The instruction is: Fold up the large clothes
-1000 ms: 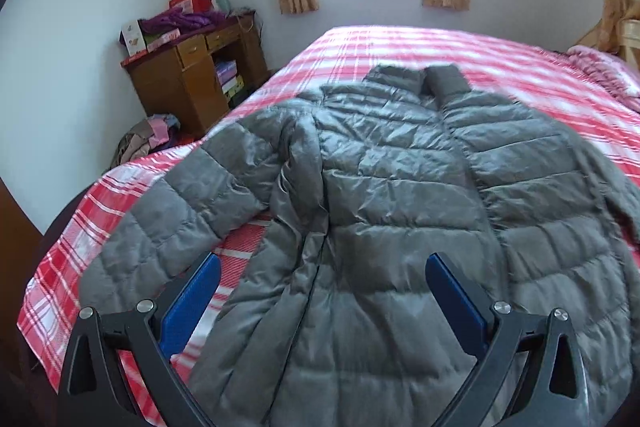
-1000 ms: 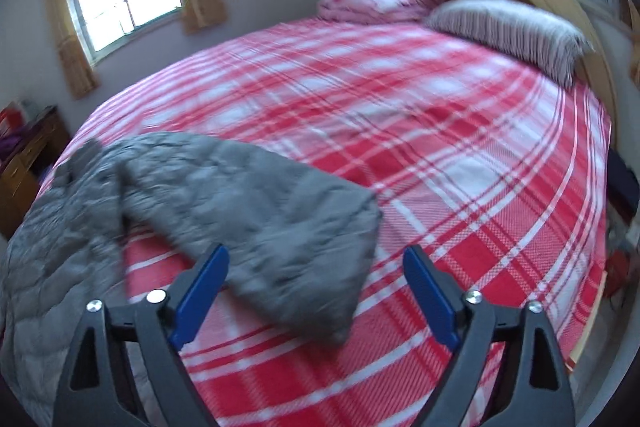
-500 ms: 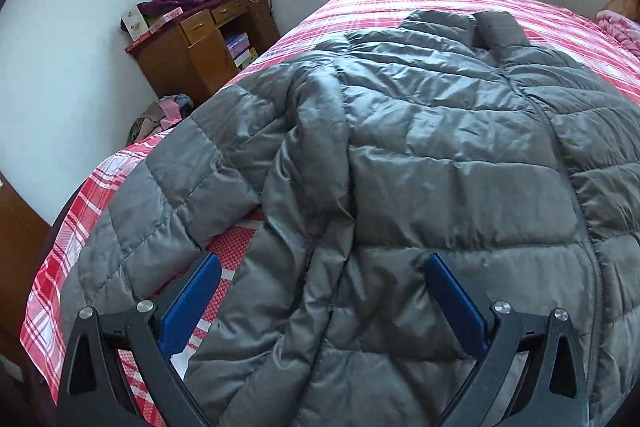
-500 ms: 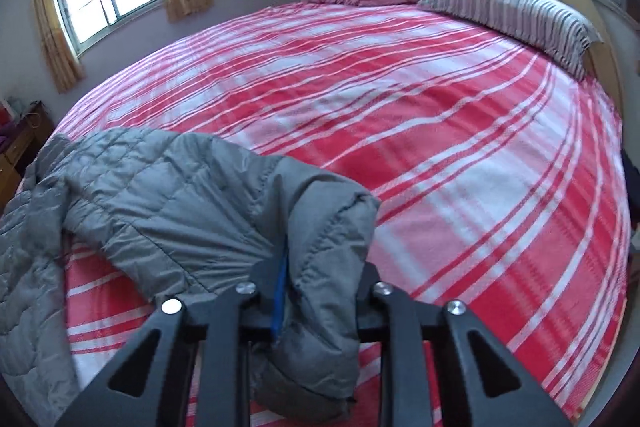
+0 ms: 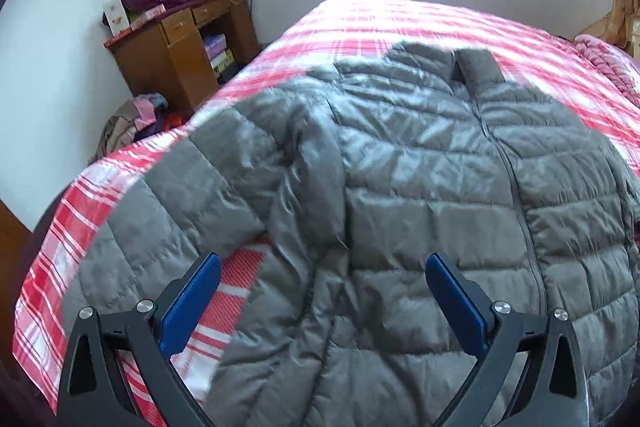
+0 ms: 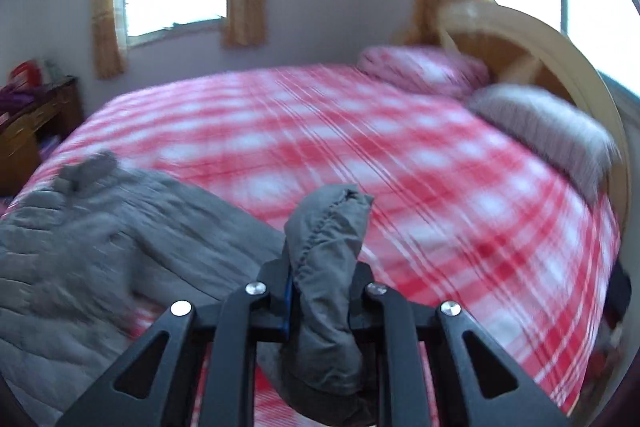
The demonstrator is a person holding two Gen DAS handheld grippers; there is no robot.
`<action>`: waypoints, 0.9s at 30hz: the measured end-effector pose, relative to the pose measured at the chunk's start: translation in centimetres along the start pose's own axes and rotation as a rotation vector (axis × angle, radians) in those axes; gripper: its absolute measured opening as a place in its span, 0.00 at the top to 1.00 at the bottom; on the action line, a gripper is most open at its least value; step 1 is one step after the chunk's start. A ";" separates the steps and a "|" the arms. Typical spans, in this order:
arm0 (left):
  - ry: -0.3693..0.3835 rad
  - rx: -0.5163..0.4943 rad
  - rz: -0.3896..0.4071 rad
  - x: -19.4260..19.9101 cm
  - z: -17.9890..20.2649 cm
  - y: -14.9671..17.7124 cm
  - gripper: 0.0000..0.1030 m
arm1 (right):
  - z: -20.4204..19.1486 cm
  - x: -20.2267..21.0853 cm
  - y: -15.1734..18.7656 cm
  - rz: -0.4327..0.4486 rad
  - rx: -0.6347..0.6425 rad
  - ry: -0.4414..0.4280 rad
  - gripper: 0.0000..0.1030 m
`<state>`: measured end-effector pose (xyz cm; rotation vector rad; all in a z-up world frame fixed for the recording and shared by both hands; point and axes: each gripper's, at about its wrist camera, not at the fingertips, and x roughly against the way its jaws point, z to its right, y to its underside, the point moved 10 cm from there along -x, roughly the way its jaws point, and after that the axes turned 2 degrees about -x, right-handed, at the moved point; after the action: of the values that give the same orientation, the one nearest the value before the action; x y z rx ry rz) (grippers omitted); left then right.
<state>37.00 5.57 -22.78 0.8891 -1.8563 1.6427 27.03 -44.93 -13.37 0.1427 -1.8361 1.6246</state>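
A grey quilted puffer jacket (image 5: 400,187) lies front up on the red plaid bed (image 5: 400,23), collar toward the window. My left gripper (image 5: 320,291) is open and hovers above the jacket's lower left side, near where the left sleeve (image 5: 180,211) joins the body. My right gripper (image 6: 320,291) is shut on the cuff of the jacket's other sleeve (image 6: 328,227) and holds it lifted off the bed. The jacket's body (image 6: 100,235) lies to the left in the right wrist view.
A wooden desk (image 5: 180,47) with clutter stands by the wall left of the bed, clothes heaped on the floor (image 5: 132,123) beside it. A striped pillow (image 6: 540,131), a pink folded blanket (image 6: 420,67) and the headboard (image 6: 540,55) are at the far right.
My right gripper closed on the sleeve cuff and has raised it off the bed. My left gripper dipped toward the jacket, then pulled back a little, staying open.
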 end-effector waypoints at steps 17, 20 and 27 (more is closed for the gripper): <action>-0.108 0.049 -0.006 -3.0 -4.2 -2.2 0.01 | -29.9 -0.4 4.9 0.062 0.457 -0.272 0.79; -0.112 0.044 -0.020 -2.9 -4.7 -2.1 0.01 | -32.4 -0.6 8.0 0.026 0.505 -0.341 0.32; -0.086 0.129 -0.011 -0.8 -4.1 -3.3 0.01 | -30.6 4.8 9.1 0.060 0.511 -0.436 0.23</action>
<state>39.78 9.58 -20.56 1.0363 -1.8144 1.7593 31.21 -13.27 -18.49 0.7207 -1.6862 2.2098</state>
